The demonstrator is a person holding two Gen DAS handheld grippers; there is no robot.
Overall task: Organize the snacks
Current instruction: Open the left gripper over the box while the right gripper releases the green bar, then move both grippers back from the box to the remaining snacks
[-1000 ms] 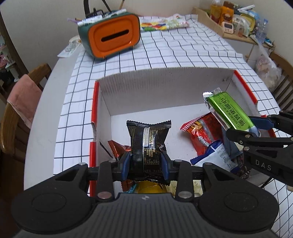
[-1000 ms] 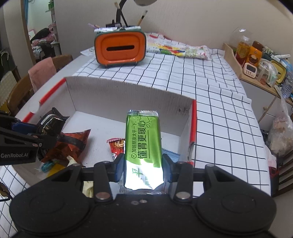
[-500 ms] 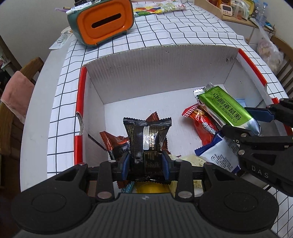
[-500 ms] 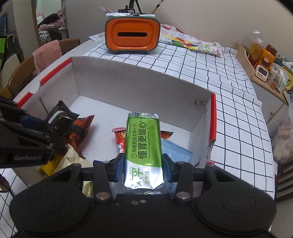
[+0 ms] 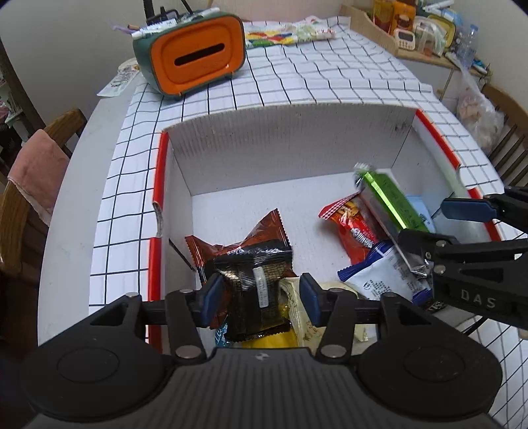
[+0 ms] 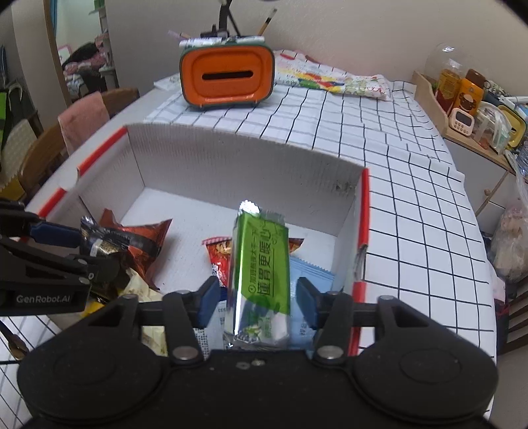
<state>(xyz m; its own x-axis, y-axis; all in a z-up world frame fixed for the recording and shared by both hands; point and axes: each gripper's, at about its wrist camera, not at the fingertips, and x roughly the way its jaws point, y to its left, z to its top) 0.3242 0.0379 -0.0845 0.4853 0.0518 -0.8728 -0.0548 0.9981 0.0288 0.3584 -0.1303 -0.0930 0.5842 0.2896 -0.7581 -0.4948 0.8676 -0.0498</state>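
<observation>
A white cardboard box (image 5: 158, 171) with red rims holds the snacks. My left gripper (image 5: 260, 298) hangs over its near left corner, jaws opening. The black snack packet (image 5: 254, 283) lies between them on the pile, and the right pad stands clear of it. My right gripper (image 6: 256, 302) is over the box's right side, jaws opening too. The green packet (image 6: 264, 264) stands tilted and blurred between its pads, touched by neither. In the box lie a brown-red packet (image 5: 264, 227), a red packet (image 5: 353, 231) and a white-blue packet (image 5: 379, 277).
An orange tissue box (image 5: 194, 56) stands behind the box on the checked tablecloth (image 5: 330, 76), with a colourful pouch (image 5: 287, 33) beside it. A wooden shelf with jars (image 5: 412, 23) is at the far right. A chair with a pink towel (image 5: 33, 171) stands on the left.
Both grippers' jaws have widened. The black packet has dropped flatter onto the pile, and the green packet has come loose and tipped between the right pads.
</observation>
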